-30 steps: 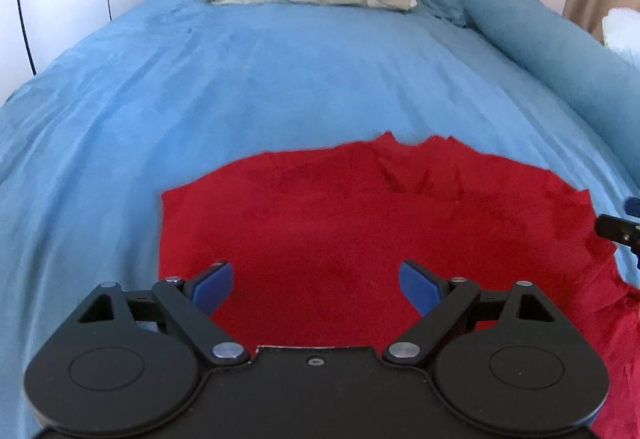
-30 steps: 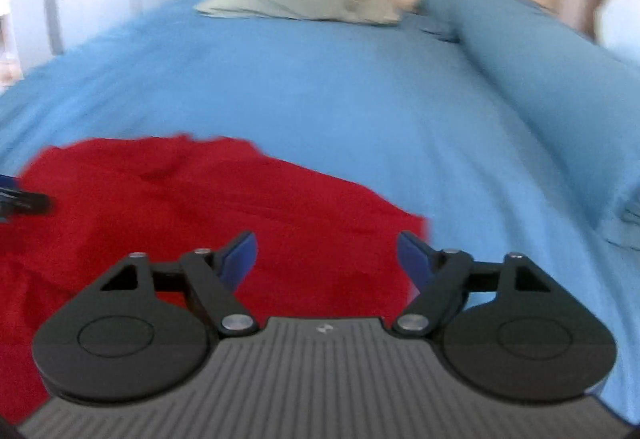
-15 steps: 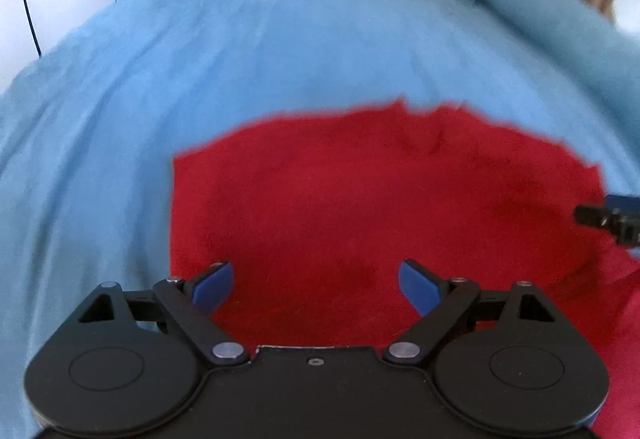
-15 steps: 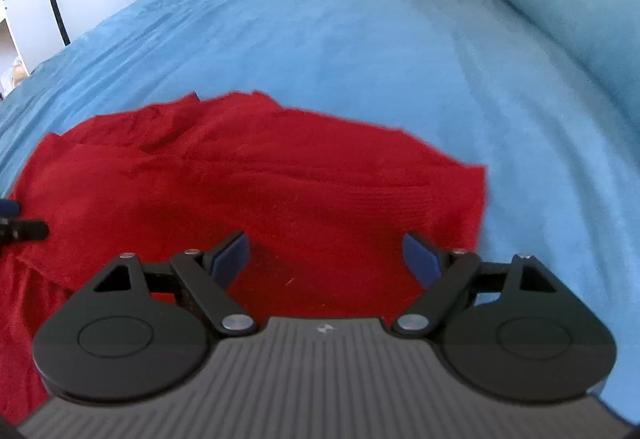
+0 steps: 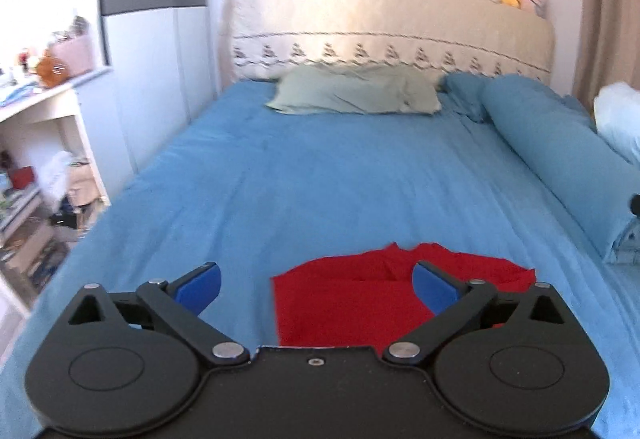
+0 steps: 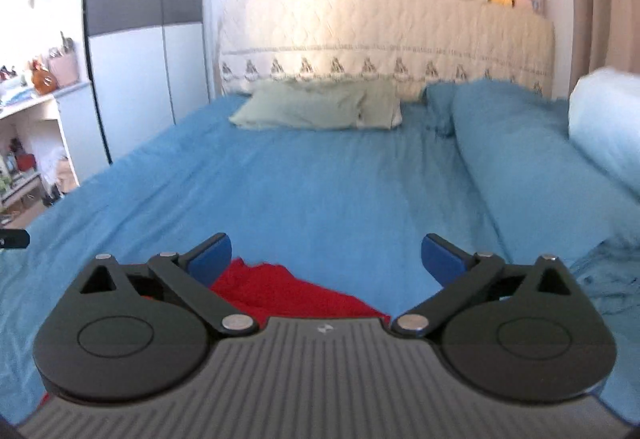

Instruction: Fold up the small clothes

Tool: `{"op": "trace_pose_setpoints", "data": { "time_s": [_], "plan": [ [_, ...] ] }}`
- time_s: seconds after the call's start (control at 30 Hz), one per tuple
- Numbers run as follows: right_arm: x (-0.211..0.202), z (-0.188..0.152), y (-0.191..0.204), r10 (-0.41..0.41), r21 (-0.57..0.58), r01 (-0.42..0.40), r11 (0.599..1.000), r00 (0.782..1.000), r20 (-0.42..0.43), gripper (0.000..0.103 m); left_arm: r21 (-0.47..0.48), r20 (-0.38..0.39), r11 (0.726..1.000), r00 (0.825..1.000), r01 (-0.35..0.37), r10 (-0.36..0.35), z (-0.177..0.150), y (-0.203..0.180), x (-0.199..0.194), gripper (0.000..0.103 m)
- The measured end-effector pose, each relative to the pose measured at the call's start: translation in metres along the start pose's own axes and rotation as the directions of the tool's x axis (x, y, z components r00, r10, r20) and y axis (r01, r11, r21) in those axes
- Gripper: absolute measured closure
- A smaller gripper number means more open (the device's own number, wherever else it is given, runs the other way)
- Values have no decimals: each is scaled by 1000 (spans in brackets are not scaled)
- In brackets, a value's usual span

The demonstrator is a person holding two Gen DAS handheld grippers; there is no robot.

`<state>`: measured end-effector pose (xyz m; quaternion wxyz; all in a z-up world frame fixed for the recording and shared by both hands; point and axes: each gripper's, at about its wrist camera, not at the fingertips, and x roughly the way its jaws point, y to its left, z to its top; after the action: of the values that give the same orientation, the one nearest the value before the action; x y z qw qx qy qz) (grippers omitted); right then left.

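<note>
Progress: I see the red garment (image 5: 384, 299) lying flat in a folded rectangle on the blue bed (image 5: 320, 191), near its foot, well short of the green pillow (image 5: 356, 95); folding looks largely done | Jaws: left gripper (image 5: 316, 281) and right gripper (image 6: 326, 253) have just been opening, now spread wide, holding nothing, above the garment.

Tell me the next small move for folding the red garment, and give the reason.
Probably lower both grippers back toward the red garment. The left gripper and the right gripper have just been opening and hold nothing, and the garment lies flat on the blue bedspread below them, with a fold across it.
</note>
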<state>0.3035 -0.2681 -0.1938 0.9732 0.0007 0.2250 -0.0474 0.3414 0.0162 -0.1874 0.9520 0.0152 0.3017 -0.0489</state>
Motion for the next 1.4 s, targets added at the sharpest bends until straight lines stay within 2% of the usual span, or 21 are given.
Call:
{"op": "trace_pose_setpoints", "data": {
  "time_s": [0.17, 0.3, 0.47, 0.57, 0.67, 0.77, 0.87, 0.93, 1.03, 1.13, 1.2, 1.4],
  "plan": [
    [-78, 11, 4, -4, -18, 4, 1000, 1000, 1, 0, -40, -19, 999, 1000, 21, -22, -7, 11, -65, 0],
    [-138, 8, 15, -43, -40, 42, 998, 999, -31, 0, -64, -90, 996, 994, 63, -69, -26, 19, -102, 0],
    [-200, -28, 32, -86, -35, 83, 996, 989, -116, 0, -87, -196, 991, 974, 98, -114, -63, 31, -136, 0],
    [-216, -64, 41, -109, -1, 111, 994, 979, -174, 0, -99, -252, 989, 959, 107, -129, -97, 35, -132, 0],
    [-213, -110, 49, -146, 9, 152, 988, 961, -233, 0, -117, -314, 988, 940, 100, -132, -137, 39, -114, 1],
    [-207, -158, 56, -181, -2, 186, 983, 950, -254, 0, -155, -364, 984, 922, 84, -136, -182, 42, -91, 6],
    [-194, -204, 62, -218, -30, 219, 975, 924, -313, 0, -206, -412, 977, 902, 46, -130, -222, 49, -63, 19],
    [-185, -231, 63, -207, -10, 217, 976, 916, -343, 0, -242, -429, 970, 893, 32, -137, -244, 53, -50, 32],
    [-171, -267, 64, -195, 8, 214, 977, 901, -388, 0, -255, -462, 967, 878, 6, -127, -267, 53, -38, 40],
    [-161, -294, 69, -233, -8, 252, 968, 878, -418, 0, -253, -475, 967, 874, -25, -102, -281, 53, -35, 40],
    [-157, -306, 70, -223, 5, 250, 968, 872, -435, 1, -264, -474, 964, 874, -26, -106, -283, 56, -33, 41],
    [-145, -318, 59, -195, 69, 261, 963, 850, -490, 12, -249, -463, 968, 880, -20, -101, -287, 50, -25, 58]
  ]
}}
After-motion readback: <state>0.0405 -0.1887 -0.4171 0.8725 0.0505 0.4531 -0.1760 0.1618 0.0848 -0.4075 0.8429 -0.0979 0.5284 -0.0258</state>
